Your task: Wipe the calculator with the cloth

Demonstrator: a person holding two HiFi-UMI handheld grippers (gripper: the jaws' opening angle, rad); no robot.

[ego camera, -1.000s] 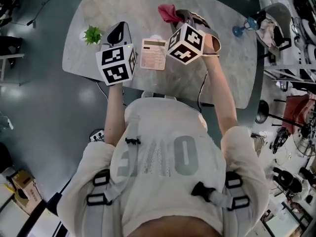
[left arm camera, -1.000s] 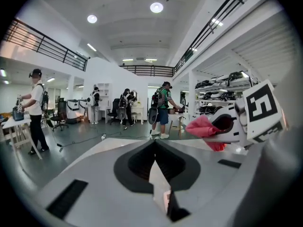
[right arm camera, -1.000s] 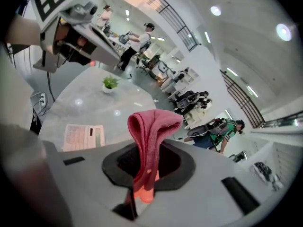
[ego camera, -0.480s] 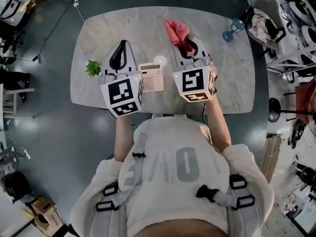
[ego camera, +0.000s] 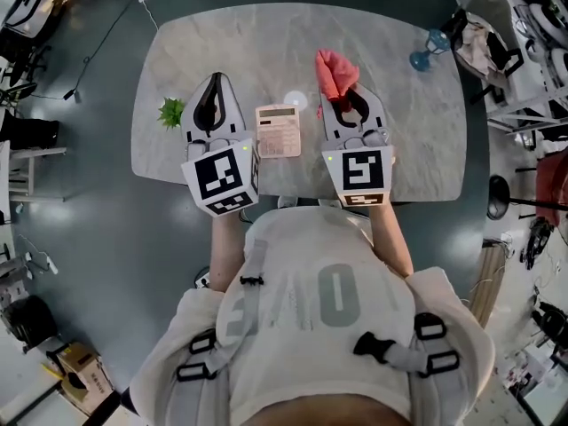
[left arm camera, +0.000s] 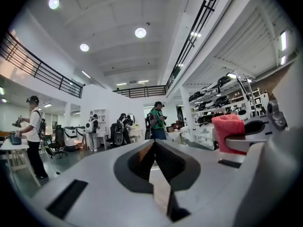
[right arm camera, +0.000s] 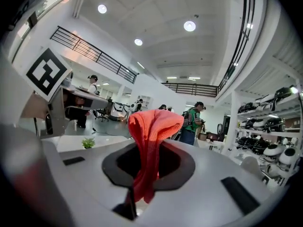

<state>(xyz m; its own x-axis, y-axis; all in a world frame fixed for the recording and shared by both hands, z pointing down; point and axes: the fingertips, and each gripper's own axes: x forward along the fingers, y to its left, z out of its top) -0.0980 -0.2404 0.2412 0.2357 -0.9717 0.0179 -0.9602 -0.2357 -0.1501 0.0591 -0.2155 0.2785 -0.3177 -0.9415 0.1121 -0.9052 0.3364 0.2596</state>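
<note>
Red cloth (ego camera: 335, 71) hangs pinched in the clenched right gripper (ego camera: 344, 98), held off the table (ego camera: 417, 149). The left gripper (ego camera: 213, 83) is closed on nothing. Between them lies the calculator (ego camera: 278, 130), not touched by the cloth, so the wiping seems not yet done.

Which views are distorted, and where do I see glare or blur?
Head view: sharp, edges slightly bent; a bright glare spot on the table beside the calculator. Left gripper view: strong fisheye, black corners, ceiling lamps bloom. Right gripper view: same fisheye; the near red cloth looks soft.
</note>
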